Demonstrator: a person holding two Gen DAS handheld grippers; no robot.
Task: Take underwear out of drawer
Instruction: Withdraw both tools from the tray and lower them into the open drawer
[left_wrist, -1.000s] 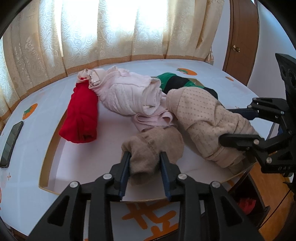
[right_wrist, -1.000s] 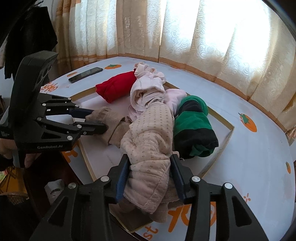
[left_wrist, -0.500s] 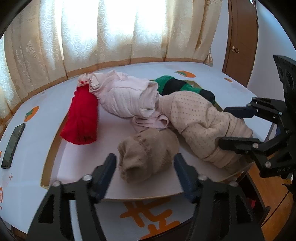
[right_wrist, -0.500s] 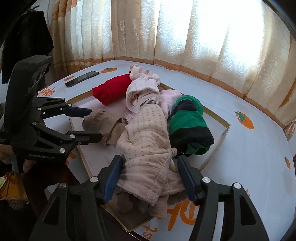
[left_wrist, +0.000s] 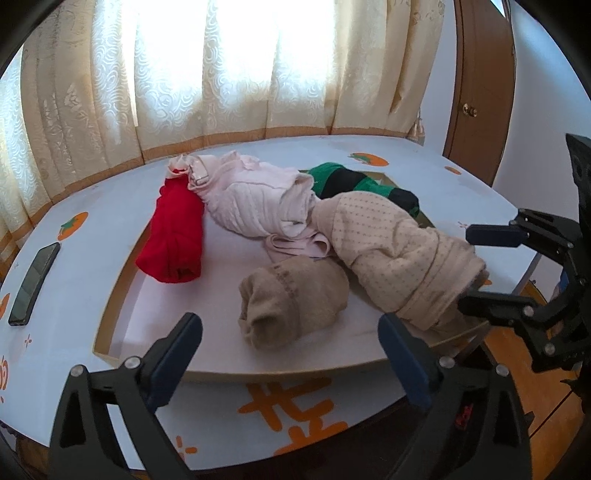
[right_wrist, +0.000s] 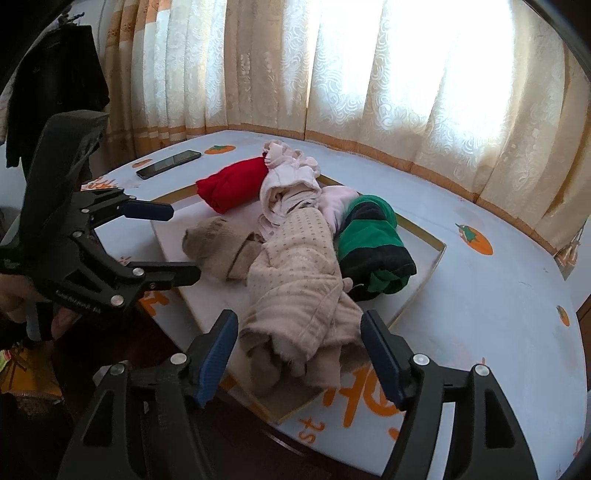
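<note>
Both tongs, left (left_wrist: 290, 354) and right (right_wrist: 299, 345), have just opened, releasing the tan knitted roll (left_wrist: 291, 301) and dotted beige bundle (right_wrist: 295, 280) near the bench's front edge; withdraw straight back without snagging fabric.

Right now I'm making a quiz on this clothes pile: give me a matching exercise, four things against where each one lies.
Things:
1. red roll
2. green-black roll
3. phone
4. dotted beige garment

Places:
A. flat on the tabletop, outside the tray
B. left edge of the pile in the left wrist view
C. between the right gripper's open fingers
D. right of the dotted garment in the right wrist view

Pairs: 1-B, 2-D, 3-A, 4-C
</note>
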